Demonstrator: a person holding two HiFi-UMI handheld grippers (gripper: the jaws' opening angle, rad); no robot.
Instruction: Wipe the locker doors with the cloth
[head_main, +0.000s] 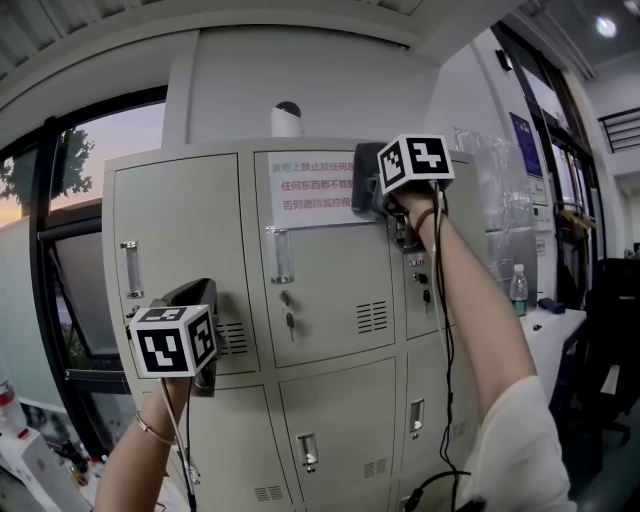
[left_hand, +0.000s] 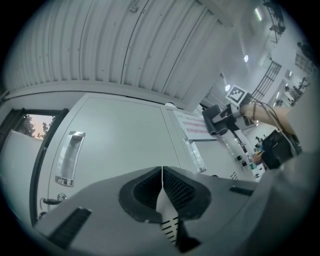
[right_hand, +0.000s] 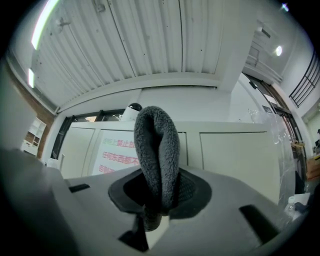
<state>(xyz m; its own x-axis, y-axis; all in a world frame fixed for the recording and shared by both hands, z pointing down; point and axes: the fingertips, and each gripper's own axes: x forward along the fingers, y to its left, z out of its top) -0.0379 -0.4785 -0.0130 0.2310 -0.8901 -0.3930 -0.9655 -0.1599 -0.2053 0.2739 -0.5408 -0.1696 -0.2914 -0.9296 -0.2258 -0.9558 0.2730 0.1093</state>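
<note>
The cloth (right_hand: 155, 160) is dark grey and fleecy, with a nubbly pile. It is folded over into a thick loop that stands up out of the right gripper (right_hand: 159, 187). The jaws of that gripper are clamped on the lower part of the fold.

In the head view the right gripper (head_main: 385, 195) is raised high. The cloth (head_main: 366, 172) is at the top right corner of the upper middle door (head_main: 330, 270) of the locker (head_main: 180, 230). It sits just beside the right edge of a white notice (head_main: 310, 190) with red lettering. Whether the cloth actually presses on the metal cannot be told.

The locker is pale grey metal with rows of doors. Each door has a clear handle (head_main: 281, 255) and a small block of vent slots. Keys (head_main: 288, 310) hang from the lock of the middle door. A white rounded object (head_main: 287, 118) stands on top of the locker. A bottle (head_main: 517, 290) stands on a table to the right.

The left gripper (head_main: 200, 300) is held lower, in front of the bottom right corner of the upper left door and near its vent slots. In the left gripper view its jaws (left_hand: 162, 185) are pressed together with nothing between them.
</note>
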